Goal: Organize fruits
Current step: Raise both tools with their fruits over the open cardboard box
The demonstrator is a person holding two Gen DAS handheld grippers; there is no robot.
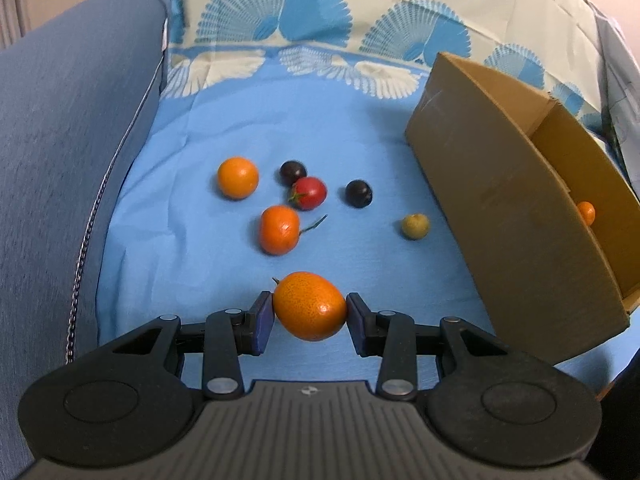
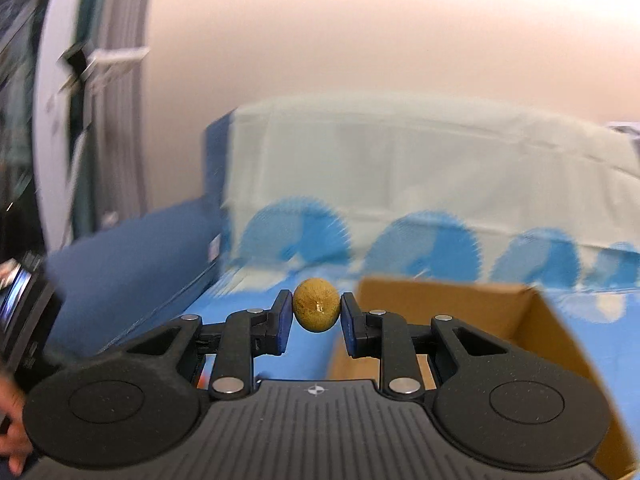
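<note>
Only the left wrist view shows the loose fruit on the blue cloth (image 1: 360,128): two oranges (image 1: 237,177), two dark plums (image 1: 359,193), one red fruit (image 1: 308,193), one greenish fruit (image 1: 415,226) (at twelve o'clock from the tongs), plus one orange (image 1: 586,212) inside the cardboard box (image 1: 500,200) at two o'clock. The left tongs (image 1: 309,316) are clamped on an oval orange fruit (image 1: 309,306). In the right wrist view, the right tongs (image 2: 316,318) are clamped on a tan round fruit (image 2: 316,309).

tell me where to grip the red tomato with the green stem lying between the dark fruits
Grip the red tomato across its round middle, coming from above. Its green stem points left, and one dark round fruit touches its upper left, so set the fingers on the near and far-right sides, which look bare. This is a judgement; the far side is partly hidden.
</note>
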